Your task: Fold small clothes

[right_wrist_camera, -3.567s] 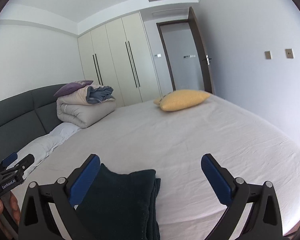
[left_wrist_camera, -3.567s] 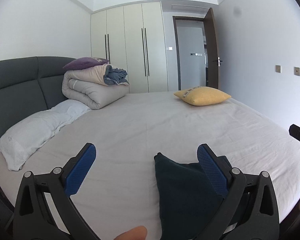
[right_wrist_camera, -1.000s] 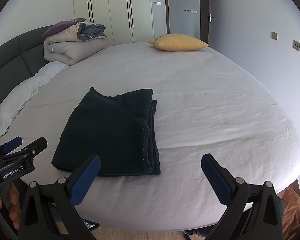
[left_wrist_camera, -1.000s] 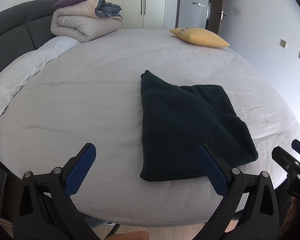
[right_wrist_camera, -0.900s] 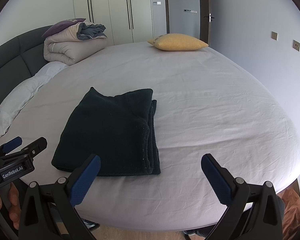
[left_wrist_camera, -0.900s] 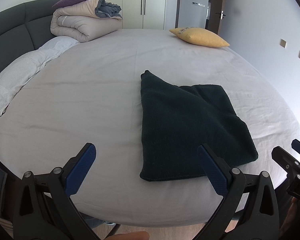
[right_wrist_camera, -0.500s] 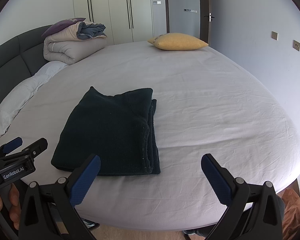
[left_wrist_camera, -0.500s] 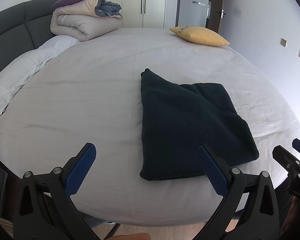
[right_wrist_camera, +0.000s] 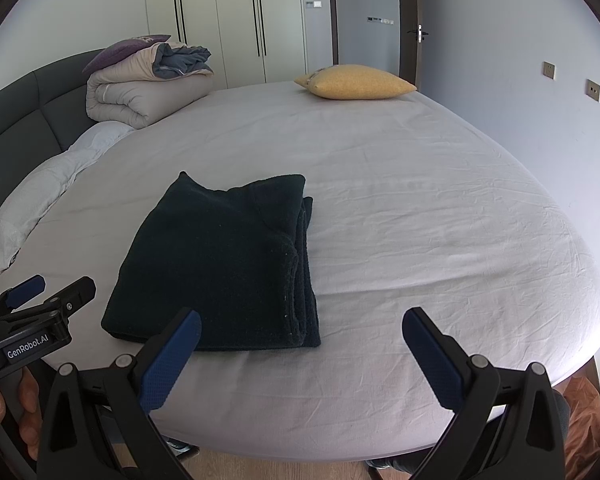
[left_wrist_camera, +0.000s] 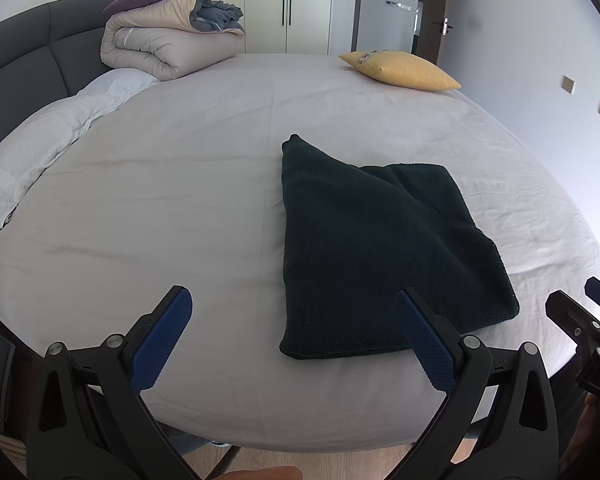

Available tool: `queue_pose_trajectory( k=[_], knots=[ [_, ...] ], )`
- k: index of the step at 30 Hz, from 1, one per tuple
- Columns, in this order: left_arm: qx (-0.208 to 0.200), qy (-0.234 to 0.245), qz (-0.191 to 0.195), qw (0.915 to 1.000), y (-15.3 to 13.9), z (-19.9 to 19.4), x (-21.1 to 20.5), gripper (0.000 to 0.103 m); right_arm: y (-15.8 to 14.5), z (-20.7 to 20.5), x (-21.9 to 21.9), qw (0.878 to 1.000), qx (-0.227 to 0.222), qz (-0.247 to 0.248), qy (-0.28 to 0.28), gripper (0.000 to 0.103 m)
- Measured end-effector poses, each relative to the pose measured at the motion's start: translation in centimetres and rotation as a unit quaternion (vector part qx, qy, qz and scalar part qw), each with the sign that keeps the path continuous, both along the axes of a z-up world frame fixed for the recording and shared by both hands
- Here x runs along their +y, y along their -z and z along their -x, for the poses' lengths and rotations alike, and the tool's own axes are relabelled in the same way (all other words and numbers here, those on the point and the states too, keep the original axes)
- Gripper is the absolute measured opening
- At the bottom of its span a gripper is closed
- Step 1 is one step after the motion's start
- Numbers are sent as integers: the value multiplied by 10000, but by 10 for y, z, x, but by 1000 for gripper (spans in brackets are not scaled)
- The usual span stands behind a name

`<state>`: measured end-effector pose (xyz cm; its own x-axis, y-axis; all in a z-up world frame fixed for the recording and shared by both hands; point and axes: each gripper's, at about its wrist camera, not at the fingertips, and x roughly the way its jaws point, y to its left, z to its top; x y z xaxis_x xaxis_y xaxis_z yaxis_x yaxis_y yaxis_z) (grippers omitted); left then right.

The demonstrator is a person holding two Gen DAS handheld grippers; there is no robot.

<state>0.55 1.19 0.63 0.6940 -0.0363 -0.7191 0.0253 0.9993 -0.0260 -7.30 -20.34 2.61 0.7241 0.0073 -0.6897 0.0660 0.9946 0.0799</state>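
Both the left hand-held gripper (left_wrist_camera: 294,330) and right hand-held gripper (right_wrist_camera: 302,344) have drawn back from the bed (right_wrist_camera: 420,200), wide open and empty, leaving the dark garment (left_wrist_camera: 376,248) folded near its front edge, apparently finished.

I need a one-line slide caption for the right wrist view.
Open right gripper hovers before a folded dark garment on the bed.

Your left gripper (left_wrist_camera: 294,334): black triangular frames, silver rivets, blue knurled pads on fingers (left_wrist_camera: 162,338). Your right gripper (right_wrist_camera: 300,356): same build, same blue pads. Seen from right gripper, left unit's black body carries white "GenRobot.AI" lettering; your hand (right_wrist_camera: 10,408) wraps its handle just below that lettering.
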Motion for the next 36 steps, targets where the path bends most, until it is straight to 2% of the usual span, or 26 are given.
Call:
queue_pose_trajectory(
  k=[36],
  knots=[
    [40, 20, -4, 10000, 7, 0, 0, 103, 4, 7, 0, 10000, 45, -6, -10, 103]
  ],
)
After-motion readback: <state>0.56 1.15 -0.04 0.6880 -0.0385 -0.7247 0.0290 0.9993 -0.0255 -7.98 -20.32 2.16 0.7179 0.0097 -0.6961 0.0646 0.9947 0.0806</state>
